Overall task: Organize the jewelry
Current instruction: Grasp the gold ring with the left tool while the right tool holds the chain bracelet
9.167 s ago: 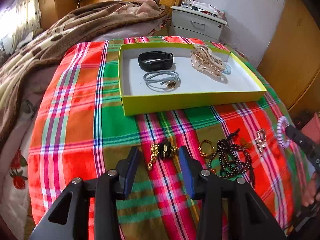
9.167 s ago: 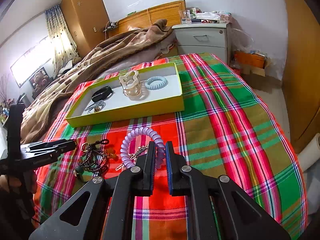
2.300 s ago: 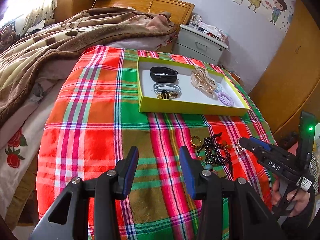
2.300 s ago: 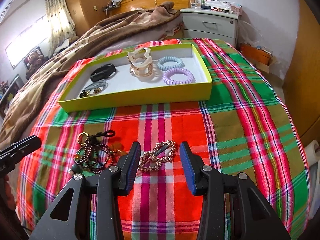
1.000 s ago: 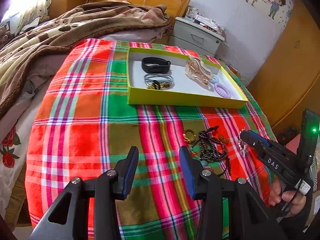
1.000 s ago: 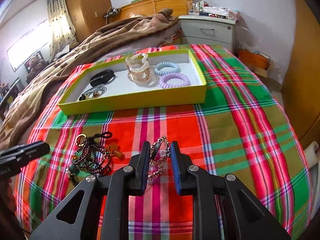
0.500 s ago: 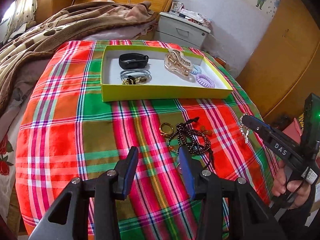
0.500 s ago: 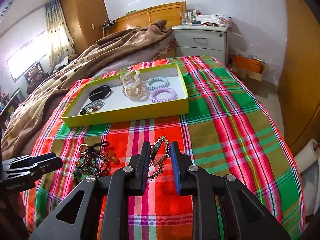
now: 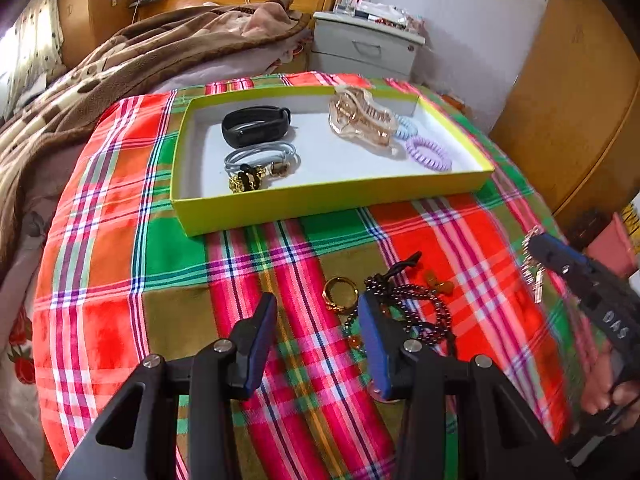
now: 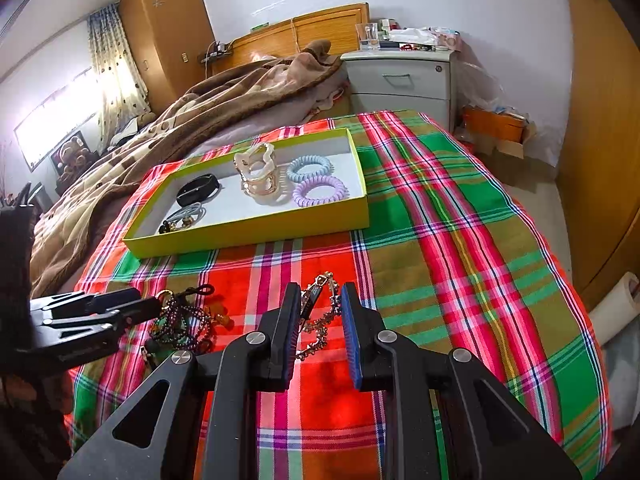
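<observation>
Plaid cloth point(image 10: 460, 240) in red and green covers the table beside a rumpled brown blanket point(image 10: 224, 96). The right gripper point(image 10: 320, 312) clamps a glittering rhinestone hair clip point(image 10: 316, 300) short of the yellow-green tray point(image 10: 248, 232) of coiled hair ties. The left gripper point(image 9: 316, 332), fingers spread and empty, hovers by tangled dark beads point(image 9: 416, 300) and a gold ring point(image 9: 340, 292).

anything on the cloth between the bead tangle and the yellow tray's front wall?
Nothing: bare plaid cloth separates the bead tangle from the yellow tray, clearest in the left wrist view.
</observation>
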Available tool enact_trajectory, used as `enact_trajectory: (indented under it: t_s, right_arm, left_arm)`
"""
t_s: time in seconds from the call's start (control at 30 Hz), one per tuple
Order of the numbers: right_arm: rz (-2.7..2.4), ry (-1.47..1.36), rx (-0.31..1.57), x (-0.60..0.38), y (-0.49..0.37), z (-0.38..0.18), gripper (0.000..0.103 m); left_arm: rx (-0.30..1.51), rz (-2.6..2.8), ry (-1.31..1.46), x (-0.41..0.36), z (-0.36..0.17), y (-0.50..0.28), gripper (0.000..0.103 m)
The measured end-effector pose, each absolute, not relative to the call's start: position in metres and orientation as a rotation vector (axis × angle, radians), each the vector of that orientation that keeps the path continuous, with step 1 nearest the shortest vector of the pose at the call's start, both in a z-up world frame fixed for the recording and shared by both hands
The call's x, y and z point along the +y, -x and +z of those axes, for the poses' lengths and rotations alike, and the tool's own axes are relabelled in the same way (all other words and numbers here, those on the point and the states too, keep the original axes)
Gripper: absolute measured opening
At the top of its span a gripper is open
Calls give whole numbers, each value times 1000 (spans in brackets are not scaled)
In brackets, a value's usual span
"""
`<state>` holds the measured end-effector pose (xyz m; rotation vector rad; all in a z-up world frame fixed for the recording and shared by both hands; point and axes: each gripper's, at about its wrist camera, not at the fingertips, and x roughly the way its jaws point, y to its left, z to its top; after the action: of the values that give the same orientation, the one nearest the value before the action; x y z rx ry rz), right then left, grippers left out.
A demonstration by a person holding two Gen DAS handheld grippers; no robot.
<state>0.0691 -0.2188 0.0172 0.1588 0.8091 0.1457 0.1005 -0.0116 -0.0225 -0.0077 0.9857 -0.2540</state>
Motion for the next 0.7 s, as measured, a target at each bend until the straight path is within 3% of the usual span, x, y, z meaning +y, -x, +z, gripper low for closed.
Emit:
enact_trajectory:
  t_s: [0.6,0.7]
  right_arm:
    - [149,-177,812,-220,-72,15,21]
    - [150,-178,811,-220,-72,15,21]
  left_arm:
    - [977,-222,-95,-30,-27,-110,44]
    - [977,-221,-72,-28,-26,-110,37]
